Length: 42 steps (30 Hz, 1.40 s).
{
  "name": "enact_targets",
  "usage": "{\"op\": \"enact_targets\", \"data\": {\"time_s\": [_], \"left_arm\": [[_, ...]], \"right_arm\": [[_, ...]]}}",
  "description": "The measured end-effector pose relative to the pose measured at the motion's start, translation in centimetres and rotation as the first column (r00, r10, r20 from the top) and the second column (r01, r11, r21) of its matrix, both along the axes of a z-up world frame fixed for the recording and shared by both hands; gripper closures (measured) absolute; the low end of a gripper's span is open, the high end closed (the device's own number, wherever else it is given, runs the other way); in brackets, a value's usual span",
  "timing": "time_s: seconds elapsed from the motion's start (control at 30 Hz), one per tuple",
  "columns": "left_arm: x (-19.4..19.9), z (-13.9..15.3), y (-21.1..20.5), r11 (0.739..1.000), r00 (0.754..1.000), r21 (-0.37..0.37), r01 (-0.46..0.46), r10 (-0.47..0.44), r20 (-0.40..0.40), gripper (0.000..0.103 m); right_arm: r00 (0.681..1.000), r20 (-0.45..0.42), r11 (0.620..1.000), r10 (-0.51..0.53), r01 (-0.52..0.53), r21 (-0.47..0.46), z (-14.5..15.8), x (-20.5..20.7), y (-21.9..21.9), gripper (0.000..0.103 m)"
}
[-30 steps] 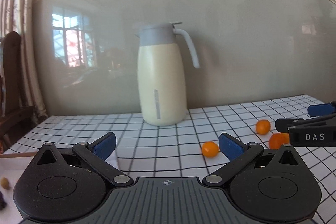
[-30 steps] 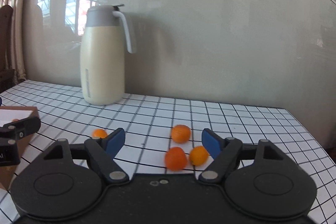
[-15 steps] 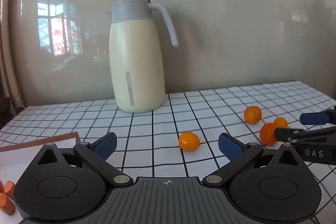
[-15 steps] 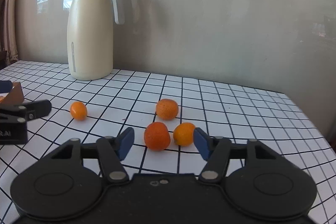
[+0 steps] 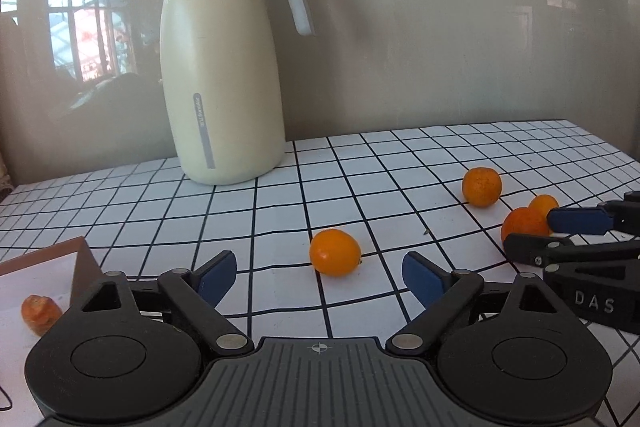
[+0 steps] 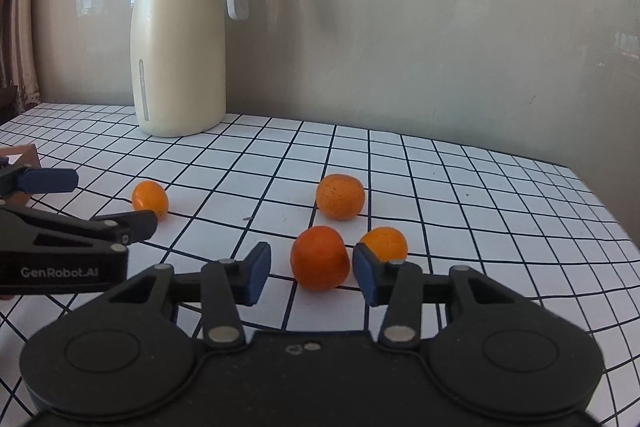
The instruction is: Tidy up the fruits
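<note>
Two hand-held grippers are shown over a white tablecloth with a black grid (image 5: 280, 211), on which four small orange fruits lie. The left gripper (image 5: 318, 273) is seen with its blue pads set wide and closing; a small oval fruit (image 5: 335, 251) lies on the cloth just ahead of the gap, at 12 o'clock from it, and neither pad touches it. The right gripper (image 6: 308, 273) is seen far narrower — its jaws are closing around the deep-orange fruit (image 6: 320, 258), which sits between the pads. The right-hand pad (image 6: 363, 277) stands almost against the fruit, while a clear gap is left at the left-hand pad; no firm grip is shown.

A paler fruit (image 6: 383, 243) lies at 2 o'clock from the deep-orange one, just beside it, and is partly hidden by the right-hand pad. A round, dimpled fruit (image 6: 340, 196) lies at 12 o'clock, apart from both. A cream jug with a grey lid (image 5: 220, 75) stands upright at the far edge of the cloth. At 9 o'clock from the left gripper a brown-rimmed tray (image 5: 52, 259) is seen — an orange piece (image 5: 40, 313) lies in it.
</note>
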State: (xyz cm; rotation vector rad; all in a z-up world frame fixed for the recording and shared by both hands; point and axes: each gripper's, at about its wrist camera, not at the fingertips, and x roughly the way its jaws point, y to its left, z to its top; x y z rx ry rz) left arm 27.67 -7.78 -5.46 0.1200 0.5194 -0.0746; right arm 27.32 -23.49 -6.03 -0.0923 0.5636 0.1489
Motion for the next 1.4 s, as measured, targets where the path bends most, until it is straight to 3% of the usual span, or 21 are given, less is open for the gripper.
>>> {"op": "enact_targets", "data": {"time_s": [0.23,0.43,0.53,0.6,0.77,1.4], "left_arm": [[1.3,-0.6,-0.1,1.0,1.0,-0.022,0.0,0.0,-0.031,0.022],[2.4,-0.8,-0.6,1.0,0.998,-0.026,0.006,-0.007,-0.057,0.03],[3.0,-1.0,-1.0,1.0,0.997,-0.019,0.01,-0.012,-0.08,0.041],[3.4,-1.2,-1.2,1.0,0.995,-0.01,0.014,-0.015,-0.101,0.056],[3.2,-1.1,-2.0,0.999,0.995,0.018,0.035,-0.034,-0.092,0.07],[-0.5,0.6,-0.2,0.998,0.997,0.023,0.05,-0.049,-0.062,0.07]], "right_arm": [[1.0,0.004,1.0,-0.013,0.013,0.012,0.0,0.6,0.0,0.065],[1.0,0.02,0.999,-0.009,0.01,-0.035,-0.3,1.1,0.6,0.066],[1.0,0.026,0.997,-0.003,0.005,-0.08,-0.4,1.2,1.2,0.066],[1.0,0.031,0.994,-0.001,0.005,-0.109,-0.6,1.2,1.5,0.067],[0.999,0.035,0.995,-0.015,0.018,-0.099,-0.5,1.3,1.2,0.076],[0.995,0.046,0.994,-0.086,0.089,-0.065,-0.3,-0.4,-0.6,0.077]]}}
